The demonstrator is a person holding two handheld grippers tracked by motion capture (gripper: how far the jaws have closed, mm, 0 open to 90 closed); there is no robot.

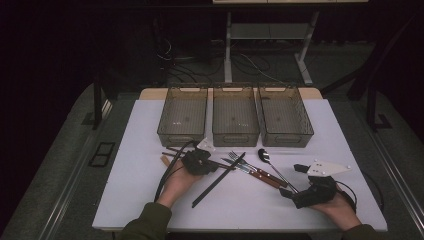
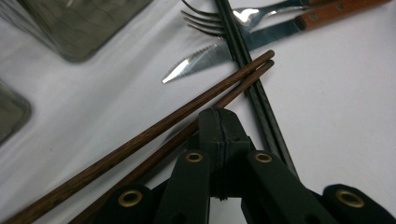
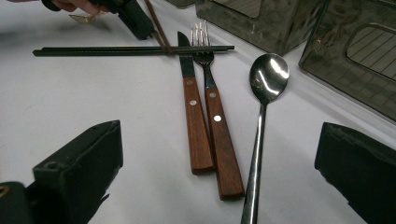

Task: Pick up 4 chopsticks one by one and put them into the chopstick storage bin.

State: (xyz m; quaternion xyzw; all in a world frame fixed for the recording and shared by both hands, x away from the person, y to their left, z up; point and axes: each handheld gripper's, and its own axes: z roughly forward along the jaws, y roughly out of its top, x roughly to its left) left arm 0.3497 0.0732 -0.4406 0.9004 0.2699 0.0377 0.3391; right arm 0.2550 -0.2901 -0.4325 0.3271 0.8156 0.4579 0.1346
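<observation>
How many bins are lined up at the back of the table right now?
3. All sit side by side along the far edge of the table: the left bin, the middle bin and the right bin. None appears hidden; the three look empty.

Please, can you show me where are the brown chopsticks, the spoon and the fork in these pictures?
brown chopsticks point(image 2: 154, 133): left gripper view, on the middle of the upper stick.
spoon point(image 3: 268, 77): right gripper view, on its shiny bowl.
fork point(image 3: 219, 135): right gripper view, on its wooden handle.
</observation>
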